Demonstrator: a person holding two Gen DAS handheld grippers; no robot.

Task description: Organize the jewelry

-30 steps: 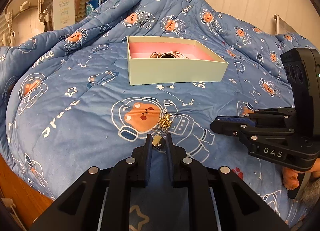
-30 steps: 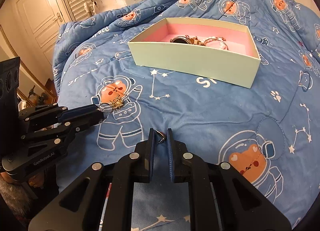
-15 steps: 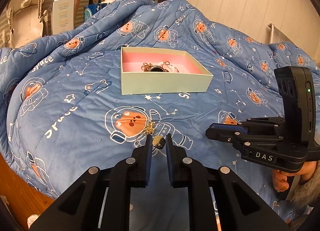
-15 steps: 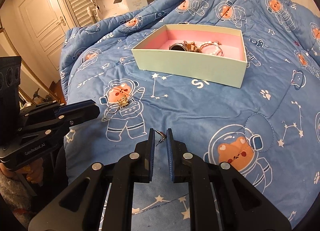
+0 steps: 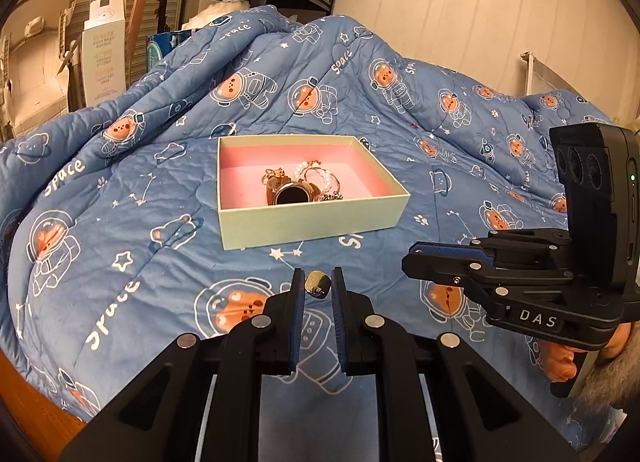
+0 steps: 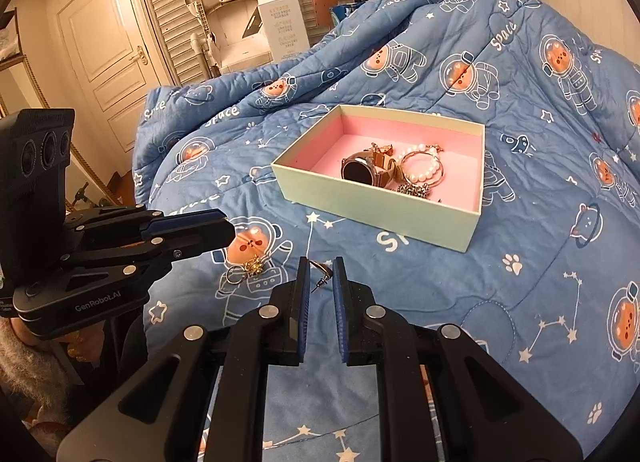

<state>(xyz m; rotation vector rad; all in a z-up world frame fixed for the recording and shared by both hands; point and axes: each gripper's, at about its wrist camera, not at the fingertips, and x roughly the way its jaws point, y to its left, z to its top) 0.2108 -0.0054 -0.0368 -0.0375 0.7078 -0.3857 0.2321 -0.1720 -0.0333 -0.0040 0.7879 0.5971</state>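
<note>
— Left gripper (image 5: 316, 289)?
— Pinching a gold charm (image 5: 318, 284) above the quilt (image 5: 120, 230).
— Right gripper (image 6: 320, 276)?
— Clamping an earring (image 6: 322, 275). Both are hovering short of the box (image 5: 312, 228), holding a watch (image 6: 358, 171) and bracelet (image 6: 422, 168).

left gripper (image 5: 317, 289) pinching, right gripper (image 6: 321, 281) pinching, side by side

At the bottom centre of the frame, the right gripper (image 6: 321, 270) pinches a small hook earring (image 6: 321, 275) above a blue astronaut-bear quilt (image 6: 460, 286). Right of centre, a pale green box (image 6: 372, 208) with a pink lining holds a watch (image 6: 357, 169) and a pearl bracelet (image 6: 422, 166). The left gripper (image 6: 216, 228) reaches in from the left, above a gold trinket (image 6: 253, 264) lying on the quilt.
</note>
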